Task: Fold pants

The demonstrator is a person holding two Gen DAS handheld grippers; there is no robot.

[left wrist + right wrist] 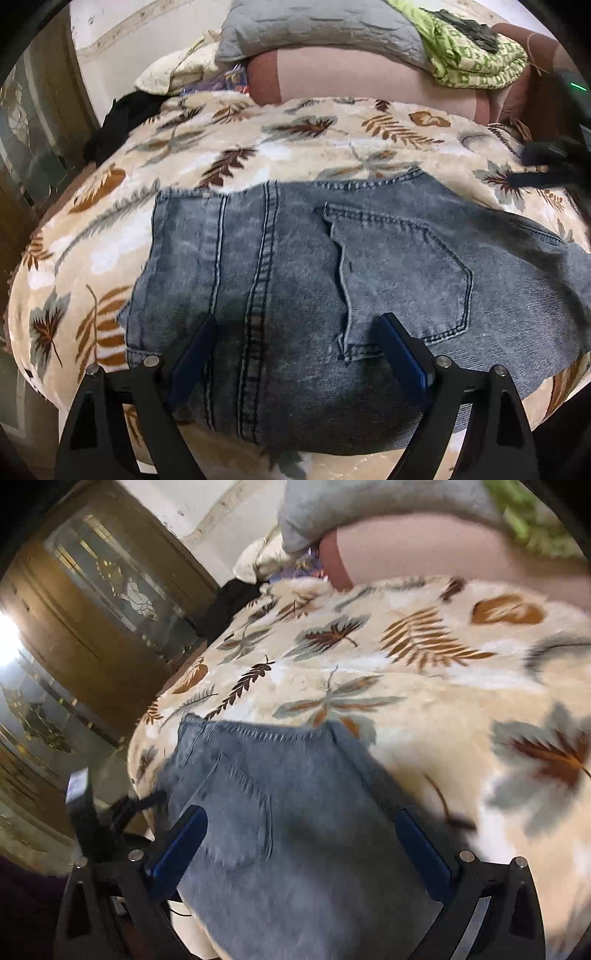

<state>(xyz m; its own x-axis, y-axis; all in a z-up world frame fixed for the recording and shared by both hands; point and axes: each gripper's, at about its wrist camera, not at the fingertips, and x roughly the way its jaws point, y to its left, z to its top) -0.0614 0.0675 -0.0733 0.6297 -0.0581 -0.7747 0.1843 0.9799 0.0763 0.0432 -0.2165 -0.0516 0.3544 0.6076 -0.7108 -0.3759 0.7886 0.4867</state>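
The pants (295, 258) are faded blue denim, matt and coarse, with raised stitched seams. Under them the leaf-print blanket (314, 140) looks plush and fuzzy. The fingers (400, 350) carry smooth blue pads on matt black plastic with small shiny metal pins. At upper left, the cabinet (110, 602) is glossy wood and glass.

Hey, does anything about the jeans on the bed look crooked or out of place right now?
One thing: the back pocket on the jeans is gaping, its left edge lifted and creased rather than lying flat. The waistband edge also runs unevenly across the leaf-print blanket. Both hand-held grippers, left and right, are open above the denim.
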